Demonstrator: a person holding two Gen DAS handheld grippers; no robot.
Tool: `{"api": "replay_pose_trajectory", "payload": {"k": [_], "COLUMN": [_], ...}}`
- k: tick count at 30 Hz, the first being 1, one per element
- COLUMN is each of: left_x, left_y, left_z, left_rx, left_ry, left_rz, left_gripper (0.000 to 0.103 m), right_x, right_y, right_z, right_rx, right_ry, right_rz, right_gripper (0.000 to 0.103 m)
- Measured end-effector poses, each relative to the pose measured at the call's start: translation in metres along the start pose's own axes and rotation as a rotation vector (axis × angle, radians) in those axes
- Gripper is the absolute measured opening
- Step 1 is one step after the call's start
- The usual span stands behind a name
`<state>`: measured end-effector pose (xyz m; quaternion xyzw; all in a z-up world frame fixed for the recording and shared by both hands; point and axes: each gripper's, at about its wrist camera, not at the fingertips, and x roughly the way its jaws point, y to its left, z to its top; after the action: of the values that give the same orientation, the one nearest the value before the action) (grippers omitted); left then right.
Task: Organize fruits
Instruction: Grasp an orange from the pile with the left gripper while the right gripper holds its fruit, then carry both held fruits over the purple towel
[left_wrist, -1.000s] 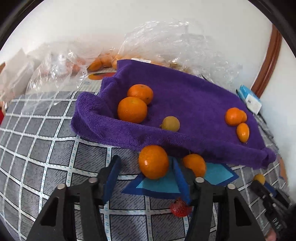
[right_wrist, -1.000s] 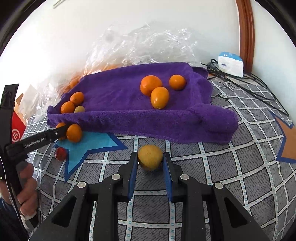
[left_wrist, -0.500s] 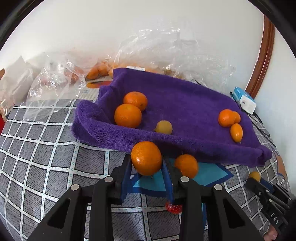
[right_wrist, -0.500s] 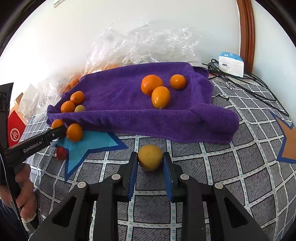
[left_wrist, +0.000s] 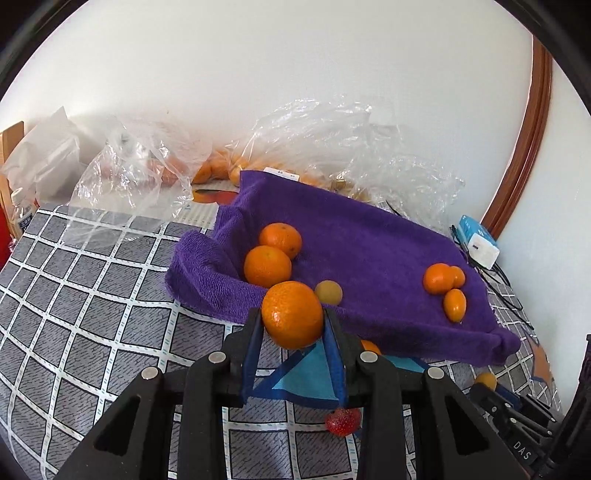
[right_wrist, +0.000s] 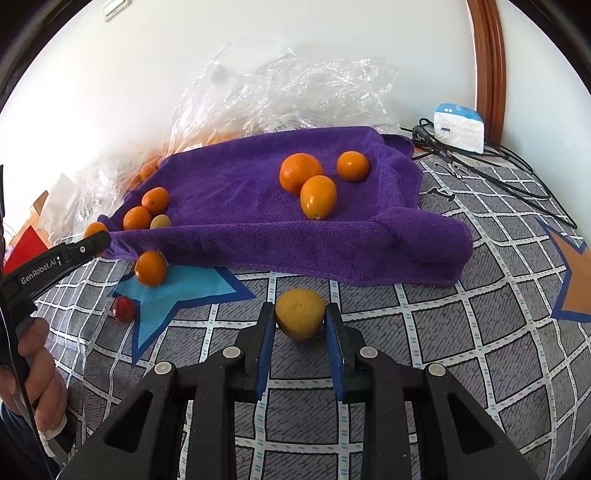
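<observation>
My left gripper (left_wrist: 292, 325) is shut on a large orange (left_wrist: 292, 314) and holds it raised just before the front edge of the purple towel (left_wrist: 369, 240). On the towel lie two oranges (left_wrist: 267, 266), a small yellow-green fruit (left_wrist: 328, 292) and three small oranges (left_wrist: 437, 278) at the right. My right gripper (right_wrist: 300, 325) is shut on a yellow fruit (right_wrist: 300, 314) that rests on the checked cloth. Another orange (right_wrist: 150, 268) and a red strawberry (right_wrist: 123, 309) lie by the blue star (right_wrist: 177, 291).
Clear plastic bags (left_wrist: 332, 147) holding more oranges lie behind the towel against the wall. A white and blue box (right_wrist: 458, 127) with black cables (right_wrist: 498, 166) sits at the back right. A bottle (left_wrist: 22, 218) stands at the far left.
My left gripper closed on the large orange and lifted it toward the towel. My right gripper stayed shut on the yellow fruit, almost still.
</observation>
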<state>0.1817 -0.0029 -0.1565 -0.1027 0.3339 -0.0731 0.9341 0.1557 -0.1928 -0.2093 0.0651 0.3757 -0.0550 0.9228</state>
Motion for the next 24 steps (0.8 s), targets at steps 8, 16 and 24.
{"api": "replay_pose_trajectory", "payload": {"k": [8, 16, 24], "left_x": [-0.007, -0.014, -0.015], "left_y": [-0.001, 0.0, 0.005], "left_z": [0.001, 0.003, 0.004], "left_rx": [-0.002, -0.01, -0.03], "left_ry": [-0.028, -0.05, -0.062], "left_rz": [-0.017, -0.021, -0.013], "left_gripper": [0.031, 0.031, 0.031], "right_x": [-0.002, -0.005, -0.007], "right_y": [0.001, 0.0, -0.003], "right_z": [0.0, -0.001, -0.001], "right_rx": [-0.003, 0.004, 0.016], "right_ry": [-0.006, -0.022, -0.033], "right_rz": [-0.006, 0.0, 0.005], "right_gripper": [0.027, 0.027, 0.027]}}
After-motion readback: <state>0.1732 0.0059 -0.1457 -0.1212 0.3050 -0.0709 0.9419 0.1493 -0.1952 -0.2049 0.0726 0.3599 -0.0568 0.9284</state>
